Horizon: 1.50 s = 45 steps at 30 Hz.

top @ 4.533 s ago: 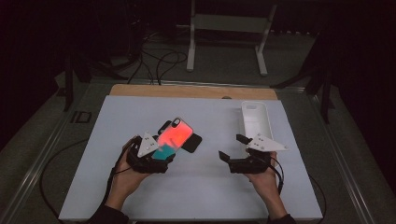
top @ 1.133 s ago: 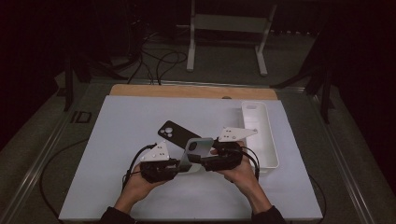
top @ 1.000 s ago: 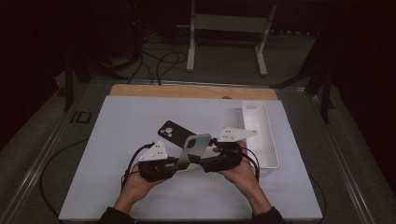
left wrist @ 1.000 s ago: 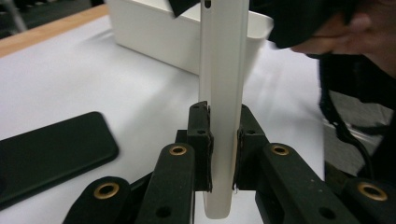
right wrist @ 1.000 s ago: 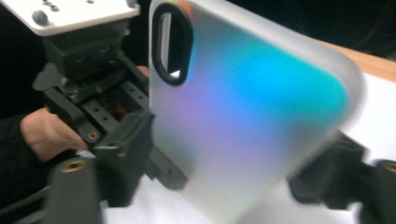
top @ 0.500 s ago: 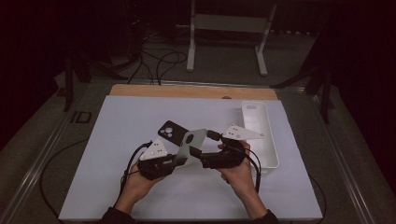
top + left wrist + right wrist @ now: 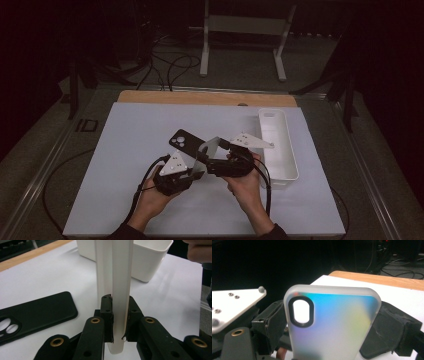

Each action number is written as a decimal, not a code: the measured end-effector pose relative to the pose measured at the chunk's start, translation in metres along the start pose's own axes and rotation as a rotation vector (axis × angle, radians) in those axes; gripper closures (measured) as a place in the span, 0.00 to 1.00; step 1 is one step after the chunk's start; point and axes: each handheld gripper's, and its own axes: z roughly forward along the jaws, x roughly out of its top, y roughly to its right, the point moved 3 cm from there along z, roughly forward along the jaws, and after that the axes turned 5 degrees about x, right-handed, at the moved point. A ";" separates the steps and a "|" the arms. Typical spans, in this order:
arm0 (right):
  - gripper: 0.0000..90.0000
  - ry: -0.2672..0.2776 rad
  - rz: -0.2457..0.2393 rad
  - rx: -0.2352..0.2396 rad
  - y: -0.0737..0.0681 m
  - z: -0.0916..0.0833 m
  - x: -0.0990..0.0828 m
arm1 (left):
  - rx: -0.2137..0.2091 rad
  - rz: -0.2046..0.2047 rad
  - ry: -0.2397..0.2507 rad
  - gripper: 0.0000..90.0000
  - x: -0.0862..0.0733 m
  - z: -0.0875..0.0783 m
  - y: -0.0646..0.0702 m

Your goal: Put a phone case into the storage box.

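A translucent, iridescent phone case stands raised above the table between both grippers. My left gripper is shut on its lower end, edge-on in the left gripper view, thin wall between the pads. My right gripper spans the case across its width; its jaws have just been closing and both pads touch the side edges. In the high view the left gripper and right gripper meet at mid-table. A black phone case lies flat behind them.
A long white bin stands at the right, close to the right hand; its wall is just beyond the held case. A wooden strip runs along the mat's far edge. Cables trail from both grippers.
The right gripper came over from beside the bin to join the left on the case. Within the last second the case tipped up more steeply; the hands barely shifted.
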 end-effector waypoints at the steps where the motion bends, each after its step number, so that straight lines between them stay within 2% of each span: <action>1: 0.17 0.002 0.000 -0.007 0.000 0.001 0.000 | -0.007 -0.006 0.001 0.89 0.000 0.000 0.001; 6: 0.18 0.010 0.013 -0.022 -0.001 0.001 0.000 | -0.022 -0.014 0.010 0.89 0.000 0.001 0.002; 10: 0.18 0.011 -0.002 -0.026 -0.002 0.002 0.000 | -0.020 -0.004 0.008 0.88 0.000 0.002 0.003; 12: 0.19 -0.002 -0.020 -0.019 -0.004 0.003 -0.001 | -0.017 0.005 0.005 0.79 0.000 0.002 0.004; 15: 0.19 -0.005 -0.036 -0.024 -0.005 0.004 -0.001 | 0.000 0.011 0.007 0.57 0.001 0.002 0.004; 16: 0.19 -0.004 -0.036 -0.026 -0.005 0.004 -0.001 | 0.021 0.015 0.010 0.50 0.002 0.001 0.004; 17: 0.19 -0.004 -0.036 -0.026 -0.005 0.004 -0.001 | 0.044 0.011 0.015 0.50 0.002 0.000 0.003; 19: 0.19 -0.004 -0.034 -0.033 -0.004 0.003 -0.001 | 0.072 -0.006 0.031 0.31 0.003 -0.003 0.000; 20: 0.19 -0.004 -0.032 -0.034 -0.003 0.003 -0.001 | 0.112 -0.016 0.039 0.25 0.004 -0.005 -0.003; 21: 0.19 -0.005 -0.031 -0.033 -0.003 0.003 -0.001 | 0.128 -0.020 0.045 0.19 0.004 -0.007 -0.004; 24: 0.19 -0.005 -0.034 -0.036 -0.002 0.002 0.000 | 0.139 -0.033 0.053 0.05 0.005 -0.009 -0.007; 29: 0.19 -0.005 -0.037 -0.040 0.001 0.002 0.001 | 0.180 -0.070 0.080 0.00 0.005 -0.016 -0.016; 35: 0.18 -0.009 -0.036 -0.049 0.005 0.000 0.003 | 0.234 -0.086 0.086 0.00 -0.002 -0.024 -0.024; 42: 0.18 -0.004 -0.060 -0.078 0.009 -0.005 0.007 | 0.307 -0.097 0.100 0.00 -0.008 -0.034 -0.032; 45: 0.18 -0.002 -0.073 -0.089 0.012 -0.008 0.011 | 0.323 -0.099 0.101 0.00 -0.012 -0.038 -0.035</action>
